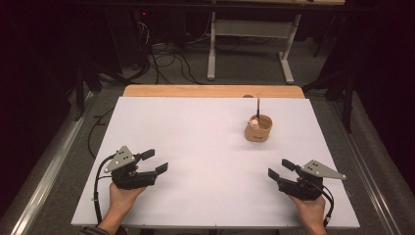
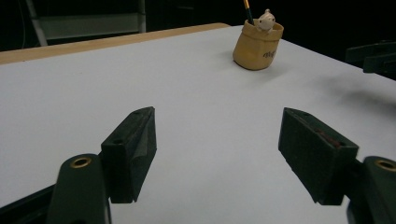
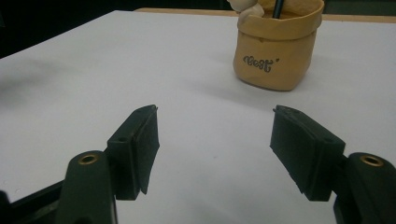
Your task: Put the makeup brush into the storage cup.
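Tan pouch-style pot (image 1: 258, 128) with dark pencil (image 1: 258, 104) sits right-of-centre, far half of white tabletop (image 1: 195, 147). Left claw (image 1: 157, 161) and right claw (image 1: 277, 169) both spread wide, empty, resting near front edge, well apart from pot.

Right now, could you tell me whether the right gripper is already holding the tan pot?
No, the right gripper has its jaws open over bare white table, and the tan pot stands apart beyond them.
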Available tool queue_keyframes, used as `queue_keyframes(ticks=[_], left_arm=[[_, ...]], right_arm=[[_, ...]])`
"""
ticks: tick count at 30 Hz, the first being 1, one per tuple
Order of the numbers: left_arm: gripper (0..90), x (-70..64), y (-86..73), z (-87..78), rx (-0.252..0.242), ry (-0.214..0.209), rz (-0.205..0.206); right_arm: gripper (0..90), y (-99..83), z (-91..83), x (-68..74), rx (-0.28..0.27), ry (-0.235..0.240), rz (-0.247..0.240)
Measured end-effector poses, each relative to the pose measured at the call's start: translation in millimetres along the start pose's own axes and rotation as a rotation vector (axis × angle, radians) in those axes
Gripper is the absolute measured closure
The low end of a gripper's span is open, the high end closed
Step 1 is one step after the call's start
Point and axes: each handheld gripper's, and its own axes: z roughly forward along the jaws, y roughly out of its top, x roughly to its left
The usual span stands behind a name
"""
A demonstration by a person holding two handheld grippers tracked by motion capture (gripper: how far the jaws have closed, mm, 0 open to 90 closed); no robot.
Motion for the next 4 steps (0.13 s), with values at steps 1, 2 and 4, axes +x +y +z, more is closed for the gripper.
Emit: queue_keyframes(ticks=[1,2,4], left_arm=[[28.4,0.1,0.0,0.0,0.000,0.000,0.000],[28.4,0.2,0.0,0.0,0.000,0.000,-0.001],[28.4,0.5,0.1,0.1,-0.001,0.002,-0.001]], right_arm=[[33.9,0.0,0.0,0.1,0.000,0.000,-0.002],[33.8,0.1,0.1,0.1,-0.001,0.000,-0.003],[33.7,0.1,0.2,0.0,-0.001,-0.002,-0.003]])
